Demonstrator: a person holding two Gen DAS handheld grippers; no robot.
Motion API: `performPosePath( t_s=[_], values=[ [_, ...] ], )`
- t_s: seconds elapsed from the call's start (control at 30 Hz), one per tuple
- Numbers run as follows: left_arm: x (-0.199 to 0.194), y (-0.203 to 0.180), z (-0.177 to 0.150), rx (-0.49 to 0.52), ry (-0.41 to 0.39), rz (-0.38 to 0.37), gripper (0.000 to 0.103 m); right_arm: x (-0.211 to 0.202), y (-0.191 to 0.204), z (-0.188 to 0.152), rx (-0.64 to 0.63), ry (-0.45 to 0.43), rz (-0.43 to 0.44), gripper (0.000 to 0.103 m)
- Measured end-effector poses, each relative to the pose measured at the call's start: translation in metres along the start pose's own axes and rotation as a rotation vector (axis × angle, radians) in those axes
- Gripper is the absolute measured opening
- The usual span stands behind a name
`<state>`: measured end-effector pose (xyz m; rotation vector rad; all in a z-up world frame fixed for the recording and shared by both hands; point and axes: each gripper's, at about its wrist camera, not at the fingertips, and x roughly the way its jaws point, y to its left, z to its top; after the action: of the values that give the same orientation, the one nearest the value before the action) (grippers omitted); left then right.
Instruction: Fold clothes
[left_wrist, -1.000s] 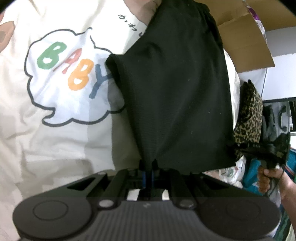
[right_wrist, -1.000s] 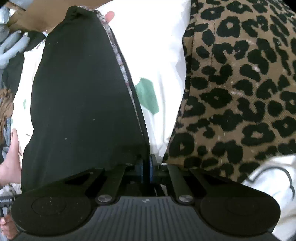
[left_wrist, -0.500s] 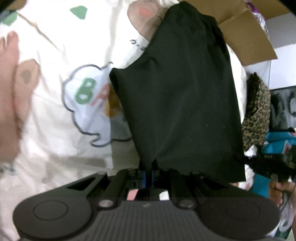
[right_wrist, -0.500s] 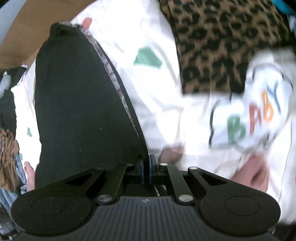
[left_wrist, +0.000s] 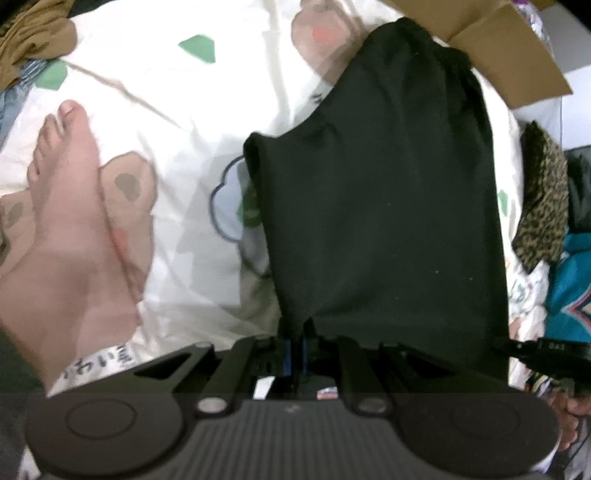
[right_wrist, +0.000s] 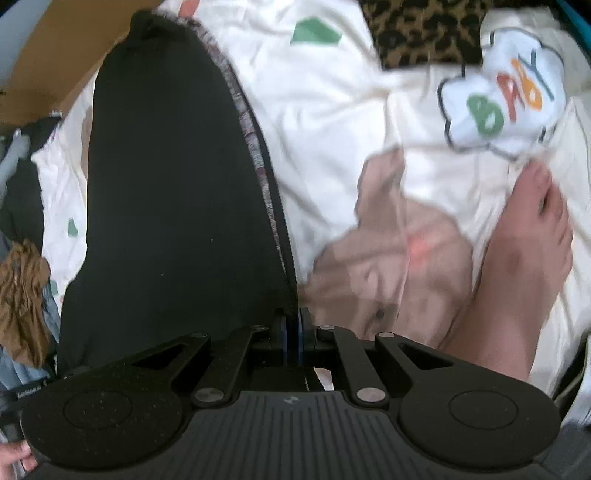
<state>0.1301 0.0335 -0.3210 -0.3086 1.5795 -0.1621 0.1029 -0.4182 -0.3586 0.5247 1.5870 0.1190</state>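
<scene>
Both tongs, left tongs (left_wrist: 294, 343) and right tongs (right_wrist: 291, 332), are clamped tight on the near edge of the black garment (left_wrist: 388, 206). It has been drawn back across the BABY-print bedsheet (right_wrist: 332, 122) toward the person's bare foot (left_wrist: 62, 206), hanging stretched, ready for laying flat.

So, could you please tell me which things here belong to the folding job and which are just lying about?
In the job: black garment, left gripper, right gripper.

Lying about: leopard-print fabric, cardboard box, brown cloth, teal item.
</scene>
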Motion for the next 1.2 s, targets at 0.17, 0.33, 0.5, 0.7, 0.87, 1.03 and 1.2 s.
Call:
performPosePath(
  t_s=[0.17, 0.33, 0.5, 0.7, 0.87, 1.03, 1.2],
  values=[
    [0.02, 0.015, -0.004, -0.011, 0.056, 0.032, 0.006, 0.015, -0.003, -0.017, -0.007, 0.029, -0.03, 0.003],
    [0.056, 0.02, -0.01, 0.038, 0.125, 0.061, 0.006, 0.039, -0.007, -0.024, -0.055, 0.045, -0.065, 0.003],
    [0.08, 0.024, -0.013, 0.083, 0.157, 0.056, 0.008, 0.057, -0.013, -0.029, -0.113, 0.039, -0.085, 0.008],
    [0.074, 0.041, -0.006, 0.014, 0.122, -0.008, 0.024, 0.071, -0.02, -0.04, -0.153, 0.081, -0.117, 0.031],
    [0.079, 0.046, -0.007, 0.009, 0.113, -0.027, 0.03, 0.08, -0.021, -0.044, -0.172, 0.08, -0.11, 0.037],
    [0.089, 0.05, -0.015, 0.032, 0.119, -0.03, 0.03, 0.084, -0.023, -0.048, -0.175, 0.056, -0.081, 0.044],
    [0.087, 0.058, -0.02, 0.015, 0.091, -0.058, 0.031, 0.085, -0.021, -0.051, -0.202, 0.047, -0.066, 0.049]
  ],
)
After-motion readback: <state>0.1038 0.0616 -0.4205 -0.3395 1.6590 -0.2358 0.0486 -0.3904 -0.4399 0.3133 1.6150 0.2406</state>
